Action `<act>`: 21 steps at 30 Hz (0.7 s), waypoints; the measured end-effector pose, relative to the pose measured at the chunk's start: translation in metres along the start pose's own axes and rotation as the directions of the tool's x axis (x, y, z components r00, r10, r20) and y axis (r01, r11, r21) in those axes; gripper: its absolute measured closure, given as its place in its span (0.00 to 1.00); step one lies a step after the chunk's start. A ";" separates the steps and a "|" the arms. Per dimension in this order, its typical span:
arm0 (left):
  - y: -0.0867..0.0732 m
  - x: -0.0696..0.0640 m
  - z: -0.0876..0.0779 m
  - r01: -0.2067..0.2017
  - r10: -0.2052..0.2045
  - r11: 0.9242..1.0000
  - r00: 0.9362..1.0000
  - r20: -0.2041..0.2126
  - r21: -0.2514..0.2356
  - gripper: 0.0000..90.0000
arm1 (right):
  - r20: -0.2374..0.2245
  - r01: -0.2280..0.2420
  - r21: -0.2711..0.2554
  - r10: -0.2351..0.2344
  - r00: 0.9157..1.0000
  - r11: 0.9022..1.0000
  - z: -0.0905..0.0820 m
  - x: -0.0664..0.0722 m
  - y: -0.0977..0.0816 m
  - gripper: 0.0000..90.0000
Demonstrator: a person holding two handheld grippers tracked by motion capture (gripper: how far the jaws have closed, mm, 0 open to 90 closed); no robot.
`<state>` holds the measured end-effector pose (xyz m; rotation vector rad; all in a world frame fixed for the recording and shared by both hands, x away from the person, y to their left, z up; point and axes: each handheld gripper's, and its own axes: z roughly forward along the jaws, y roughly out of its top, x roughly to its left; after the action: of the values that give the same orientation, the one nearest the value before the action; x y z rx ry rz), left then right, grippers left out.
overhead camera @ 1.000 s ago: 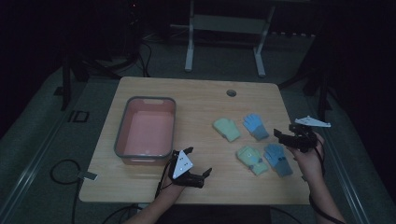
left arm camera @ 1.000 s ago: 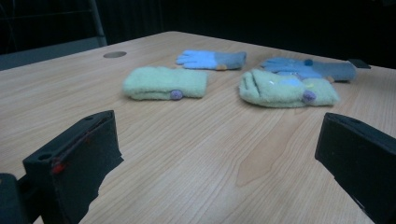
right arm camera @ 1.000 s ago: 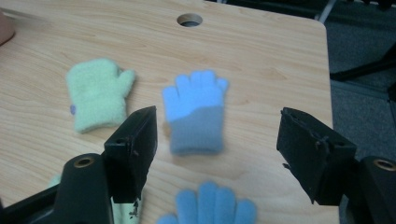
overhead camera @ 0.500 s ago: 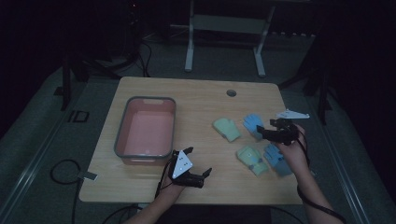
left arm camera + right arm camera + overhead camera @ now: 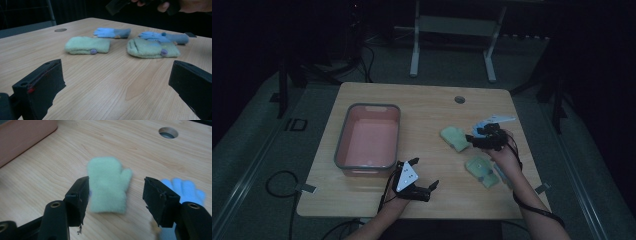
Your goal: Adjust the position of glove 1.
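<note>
While hovering over green mitten (image 5: 107,185), right claw (image 5: 116,195) closing, nothing gripped | left claw (image 5: 112,82) wide, empty

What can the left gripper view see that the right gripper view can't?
Left gripper view: a second fuzzy green mitten with a purple button, and a second blue knitted glove just behind it. Right gripper view: a corner of the pink plastic tub. Both: the first fuzzy green mitten, the first blue knitted glove, and the round hole in the wooden table.

Two green mittens (image 5: 87,45) (image 5: 152,48), two blue gloves (image 5: 112,32) (image 5: 165,37), one pink tub (image 5: 369,137), one table (image 5: 422,105).
</note>
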<state>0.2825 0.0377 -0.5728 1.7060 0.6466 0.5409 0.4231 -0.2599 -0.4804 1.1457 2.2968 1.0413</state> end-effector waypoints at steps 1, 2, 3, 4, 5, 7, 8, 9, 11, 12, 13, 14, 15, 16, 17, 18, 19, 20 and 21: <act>0.000 0.000 0.000 0.001 -0.001 1.000 1.000 0.001 -0.001 0.00 | -0.003 0.003 0.004 -0.003 1.000 1.000 0.004 0.001 0.001 0.44; 0.000 0.000 0.000 0.002 -0.002 1.000 1.000 0.000 -0.001 0.00 | -0.005 0.007 0.012 -0.007 1.000 1.000 0.008 0.003 0.001 0.44; 0.000 0.000 0.000 0.001 -0.001 1.000 1.000 0.001 0.000 0.00 | 0.004 0.013 0.017 -0.013 1.000 1.000 0.013 0.004 0.002 0.46; 0.000 0.000 0.000 0.000 0.000 1.000 1.000 0.001 -0.001 0.00 | 0.005 0.015 0.021 -0.015 1.000 1.000 0.015 0.005 0.003 0.47; 0.000 0.000 0.000 -0.002 0.002 1.000 1.000 0.001 -0.001 0.00 | 0.007 0.018 0.024 -0.018 1.000 1.000 0.019 0.006 0.004 0.47; 0.000 0.000 0.000 -0.006 0.006 1.000 1.000 0.001 -0.001 0.00 | 0.022 0.030 0.037 -0.031 0.999 0.999 0.025 0.007 0.006 0.49; 0.000 0.000 0.000 -0.006 0.006 1.000 1.000 0.000 -0.001 0.00 | 0.012 0.030 0.045 -0.030 0.999 0.999 0.028 0.008 0.007 0.49; 0.000 0.000 0.000 -0.005 0.005 1.000 1.000 0.001 -0.001 0.00 | 0.009 0.031 0.049 -0.031 0.999 0.998 0.032 0.008 0.008 0.51; 0.000 0.000 0.000 -0.003 0.003 1.000 1.000 0.001 -0.002 0.00 | 0.016 0.045 0.064 -0.046 0.999 0.997 0.038 0.009 0.009 0.53; 0.000 0.000 0.000 -0.003 0.003 1.000 1.000 0.000 -0.002 0.00 | 0.014 0.048 0.072 -0.049 0.999 0.996 0.042 0.009 0.009 0.55; 0.000 0.000 0.000 -0.003 0.003 1.000 1.000 0.001 -0.002 0.00 | 0.011 0.046 0.084 -0.047 0.999 0.995 0.045 0.009 0.009 0.57; 0.000 0.000 0.000 -0.004 0.004 1.000 1.000 0.001 -0.002 0.00 | 0.008 0.045 0.090 -0.046 0.999 0.995 0.049 0.008 0.010 0.58; 0.000 -0.001 0.000 -0.006 0.006 1.000 1.000 0.000 -0.002 0.00 | 0.000 0.048 0.096 -0.048 0.999 0.994 0.052 0.007 0.010 0.61; 0.000 -0.001 0.000 -0.009 0.009 1.000 1.000 0.000 -0.004 0.00 | -0.016 0.052 0.100 -0.051 0.999 0.994 0.056 0.006 0.010 0.61; 0.000 -0.001 -0.001 -0.011 0.011 1.000 1.000 -0.001 -0.006 0.00 | -0.027 0.059 0.109 -0.057 0.998 0.992 0.060 0.005 0.009 0.61; 0.000 -0.001 -0.001 -0.011 0.011 1.000 1.000 -0.001 -0.007 0.00 | -0.035 0.067 0.121 -0.064 0.997 0.990 0.065 0.005 0.008 0.62; 0.000 -0.001 -0.001 -0.012 0.012 1.000 1.000 0.000 -0.006 0.00 | -0.040 0.073 0.132 -0.069 0.997 0.988 0.068 0.005 0.007 0.62; 0.000 -0.001 -0.001 -0.012 0.012 1.000 1.000 0.000 -0.006 0.00 | -0.040 0.073 0.132 -0.069 0.997 0.988 0.068 0.005 0.007 0.62; 0.000 -0.001 -0.001 -0.007 0.007 1.000 1.000 0.001 -0.008 0.00 | -0.048 0.074 0.159 -0.067 0.997 0.985 0.078 0.003 0.006 0.62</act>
<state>0.2816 0.0378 -0.5731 1.7017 0.6373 0.5469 0.4713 -0.2200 -0.5276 1.1020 2.4737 0.8764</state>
